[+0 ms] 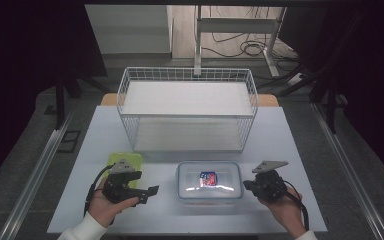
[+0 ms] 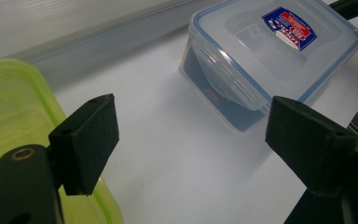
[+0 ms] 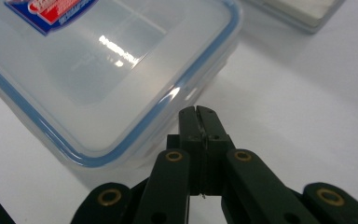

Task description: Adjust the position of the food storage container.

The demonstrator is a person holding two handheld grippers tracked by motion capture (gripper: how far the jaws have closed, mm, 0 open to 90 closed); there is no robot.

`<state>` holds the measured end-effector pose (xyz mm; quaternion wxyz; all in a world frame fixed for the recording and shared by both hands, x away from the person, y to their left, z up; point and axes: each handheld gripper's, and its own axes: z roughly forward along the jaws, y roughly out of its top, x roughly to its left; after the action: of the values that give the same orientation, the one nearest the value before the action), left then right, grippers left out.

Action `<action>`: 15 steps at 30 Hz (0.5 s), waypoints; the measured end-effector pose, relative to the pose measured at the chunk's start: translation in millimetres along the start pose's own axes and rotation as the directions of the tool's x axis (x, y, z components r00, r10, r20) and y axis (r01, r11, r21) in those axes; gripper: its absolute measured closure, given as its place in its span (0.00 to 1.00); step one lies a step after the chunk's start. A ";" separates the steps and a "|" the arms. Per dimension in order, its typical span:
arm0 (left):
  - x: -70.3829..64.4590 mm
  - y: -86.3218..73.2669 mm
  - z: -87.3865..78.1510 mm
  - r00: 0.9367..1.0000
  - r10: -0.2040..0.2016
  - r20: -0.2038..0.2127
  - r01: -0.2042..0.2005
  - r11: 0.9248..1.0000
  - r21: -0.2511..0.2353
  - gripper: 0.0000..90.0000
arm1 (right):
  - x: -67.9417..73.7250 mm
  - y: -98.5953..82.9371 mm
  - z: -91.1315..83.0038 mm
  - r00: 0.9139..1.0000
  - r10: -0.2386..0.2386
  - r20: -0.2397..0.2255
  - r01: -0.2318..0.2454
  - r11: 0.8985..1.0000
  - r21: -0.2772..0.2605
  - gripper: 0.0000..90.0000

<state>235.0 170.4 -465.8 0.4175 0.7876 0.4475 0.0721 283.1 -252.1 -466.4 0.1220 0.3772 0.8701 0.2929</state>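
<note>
Box (image 1: 209,181): clear, blue-sealed lid with red-blue label, on table (image 1: 290,150) in front of wire basket (image 1: 187,107), between both grippers.
Left gripper (image 2: 191,140): jaws wide apart, holding nothing; its view shows the box's side latch.
Green lid (image 1: 126,162): beside left gripper.
Right gripper (image 3: 199,116): jaws pressed together, empty, just beside box corner.

The high view looks forward and down over the white table (image 1: 290,150) from the person's side. Each gripper view sits low and close, looking along its own jaws — both take in the clear lidded box (image 2: 270,51) (image 3: 98,74) from opposite sides.
</note>
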 end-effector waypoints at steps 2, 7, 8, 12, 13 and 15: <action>0.2 -0.1 -1.1 1.000 -0.001 -0.002 0.001 1.000 -0.003 0.19 | -3.2 -0.8 -5.9 1.000 0.011 0.013 -0.010 1.000 -0.026 0.99; -1.6 2.7 -5.0 0.999 -0.035 0.017 0.035 0.999 -0.016 0.21 | -11.9 -6.2 -21.9 0.998 0.068 -0.012 -0.069 0.991 -0.111 0.99; -1.6 2.7 -5.0 0.999 -0.035 0.017 0.035 0.999 -0.016 0.21 | -13.1 -7.7 -24.7 0.996 0.085 -0.028 -0.088 0.988 -0.123 0.99; -5.8 4.4 -4.3 0.998 -0.045 0.035 0.046 0.999 -0.028 0.20 | -17.6 -12.7 -30.8 0.991 0.114 -0.070 -0.125 0.976 -0.176 0.83; -8.6 5.0 -3.1 0.999 -0.031 0.032 0.032 0.999 -0.035 0.19 | -18.5 -14.3 -33.3 0.988 0.132 -0.085 -0.147 0.967 -0.208 0.68; -10.3 5.5 -1.4 1.000 -0.019 0.024 0.020 0.999 -0.035 0.18 | -19.0 -15.0 -34.1 0.985 0.144 -0.097 -0.164 0.959 -0.233 0.54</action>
<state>231.8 161.9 -458.3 0.4373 0.7763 0.4491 0.0667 272.6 -288.3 -448.4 0.1089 0.4143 0.8003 0.4194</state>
